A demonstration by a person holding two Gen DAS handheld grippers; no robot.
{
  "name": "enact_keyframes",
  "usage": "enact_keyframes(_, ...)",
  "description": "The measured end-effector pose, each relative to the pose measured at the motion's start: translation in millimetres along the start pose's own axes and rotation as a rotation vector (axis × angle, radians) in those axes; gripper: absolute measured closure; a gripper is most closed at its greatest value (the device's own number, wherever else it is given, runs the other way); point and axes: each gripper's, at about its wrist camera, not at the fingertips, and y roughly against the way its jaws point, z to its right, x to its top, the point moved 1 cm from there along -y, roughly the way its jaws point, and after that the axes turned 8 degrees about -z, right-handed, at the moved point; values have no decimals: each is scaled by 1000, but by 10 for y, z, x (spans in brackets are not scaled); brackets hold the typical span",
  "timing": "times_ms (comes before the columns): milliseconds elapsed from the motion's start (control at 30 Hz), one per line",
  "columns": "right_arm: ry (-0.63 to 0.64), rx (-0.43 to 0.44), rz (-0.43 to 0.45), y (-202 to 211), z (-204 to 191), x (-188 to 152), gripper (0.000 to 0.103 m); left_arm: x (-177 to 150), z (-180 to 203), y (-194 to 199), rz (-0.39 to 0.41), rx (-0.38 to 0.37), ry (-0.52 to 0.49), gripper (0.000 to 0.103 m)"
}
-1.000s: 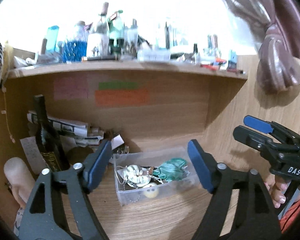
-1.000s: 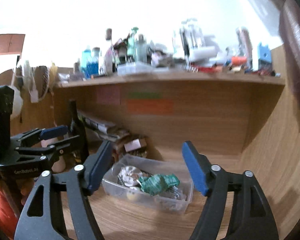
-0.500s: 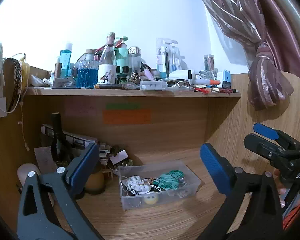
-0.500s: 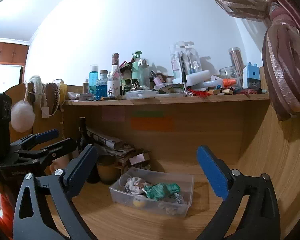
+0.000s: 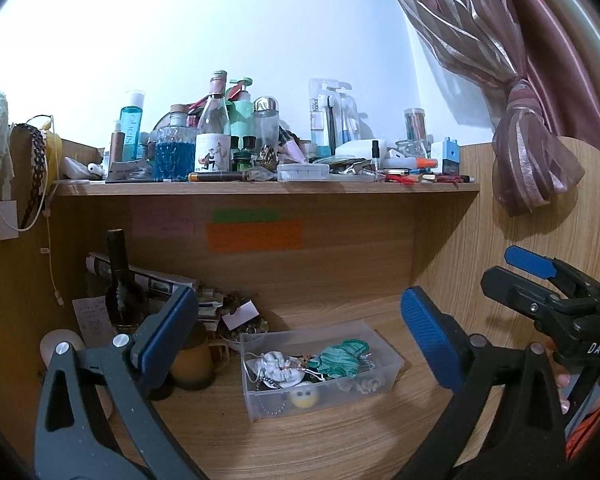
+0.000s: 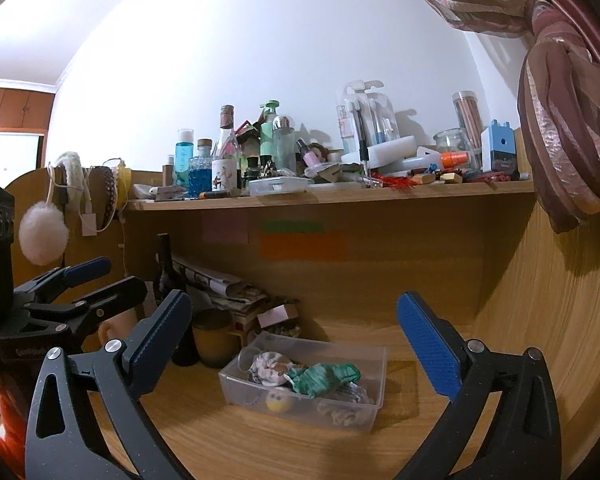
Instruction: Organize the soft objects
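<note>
Wooden desk (image 5: 340, 440) nook, both tongs, left (image 5: 300, 332) and right (image 6: 296, 328), spread and empty, hair ties (probably) already in clear box (image 5: 384, 374), so either sorting done or starting.

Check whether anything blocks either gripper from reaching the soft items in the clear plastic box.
Nothing visible does. The clear plastic box sits lidless on bare wooden desk, directly ahead of the open left gripper and right gripper.

Clear plastic box (image 5: 384, 376) is set on the wooden desk, lid off. Inside are piled a green scrunchie (image 5: 342, 358), a white floral scrunchie (image 5: 278, 368) and a yellow ball (image 5: 304, 397).
</note>
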Motion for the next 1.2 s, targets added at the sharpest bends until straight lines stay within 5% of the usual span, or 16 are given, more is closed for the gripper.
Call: enact_keyframes(1200,-10,9,-13,-23,26,-26,0,-13,-6,-21,-2,-20,-5,0)
